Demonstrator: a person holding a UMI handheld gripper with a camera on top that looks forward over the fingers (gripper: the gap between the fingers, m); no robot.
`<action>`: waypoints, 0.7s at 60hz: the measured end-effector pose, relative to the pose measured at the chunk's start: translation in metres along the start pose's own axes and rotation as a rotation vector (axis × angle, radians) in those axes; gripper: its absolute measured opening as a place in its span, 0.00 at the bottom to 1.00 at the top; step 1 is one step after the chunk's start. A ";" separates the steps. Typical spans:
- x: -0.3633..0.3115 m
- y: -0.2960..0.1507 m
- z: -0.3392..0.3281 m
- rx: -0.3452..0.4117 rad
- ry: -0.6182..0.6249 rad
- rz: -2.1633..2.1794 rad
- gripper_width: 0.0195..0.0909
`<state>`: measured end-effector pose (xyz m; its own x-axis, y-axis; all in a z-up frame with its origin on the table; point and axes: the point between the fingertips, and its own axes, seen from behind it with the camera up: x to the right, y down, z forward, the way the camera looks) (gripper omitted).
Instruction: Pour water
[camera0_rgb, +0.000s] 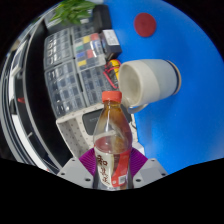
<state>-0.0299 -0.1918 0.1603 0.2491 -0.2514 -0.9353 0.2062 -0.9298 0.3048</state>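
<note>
While we clamp the gripper (112, 168) on the bottle (111, 140), both pads pressing its lower body, we judge it partly full, fairly heavy, smooth and thin-walled; a firm hold low on its body suits. Beyond the bottle lies the white cup (150, 80), tipped sideways.

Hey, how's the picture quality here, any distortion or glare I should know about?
Gripper view: strong fisheye bending, so the scene looks tilted and curved; a soft highlight on the white cup; the bottle held in the gripper looks stretched; the far shelves look soft.
</note>
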 end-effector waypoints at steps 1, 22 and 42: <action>-0.001 -0.002 -0.001 -0.001 0.001 0.020 0.28; 0.008 -0.003 -0.008 -0.067 0.049 0.103 0.28; -0.074 -0.040 -0.031 -0.024 -0.004 -0.564 0.29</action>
<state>-0.0275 -0.1280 0.2227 0.0907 0.2813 -0.9553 0.3277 -0.9143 -0.2381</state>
